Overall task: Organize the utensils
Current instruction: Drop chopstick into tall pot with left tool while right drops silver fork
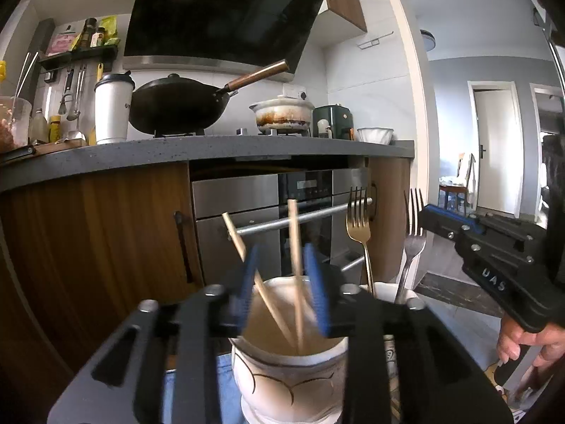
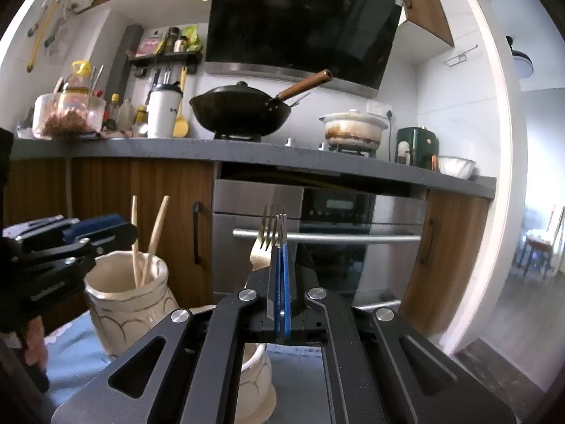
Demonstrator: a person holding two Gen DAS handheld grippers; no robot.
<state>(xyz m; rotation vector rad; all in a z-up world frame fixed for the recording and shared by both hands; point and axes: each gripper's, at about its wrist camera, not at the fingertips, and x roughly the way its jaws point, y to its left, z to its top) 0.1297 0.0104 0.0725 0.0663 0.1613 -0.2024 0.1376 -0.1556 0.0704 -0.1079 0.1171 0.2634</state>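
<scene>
A cream ceramic holder (image 1: pixel 293 378) with gold lines holds two wooden chopsticks (image 1: pixel 295 247). My left gripper (image 1: pixel 284 258) is open just above its rim, blue fingers either side of the chopsticks. A second white holder (image 1: pixel 392 291) behind it holds a gold fork (image 1: pixel 358 226) and a silver fork (image 1: pixel 413 243). My right gripper (image 2: pixel 280 243) is shut on the silver fork (image 2: pixel 282 222), whose tines stick up above the blue fingers, with the gold fork (image 2: pixel 263 243) just left. The chopstick holder (image 2: pixel 127 304) stands at the left there, the fork holder (image 2: pixel 256 385) below the gripper.
Both holders stand on a light blue cloth (image 2: pixel 70 357). Behind are wooden cabinets (image 1: pixel 95 233), a steel oven with a bar handle (image 2: pixel 325 236), and a dark counter (image 1: pixel 212 152) carrying a black wok, a stained pot and bottles. A doorway opens at the right.
</scene>
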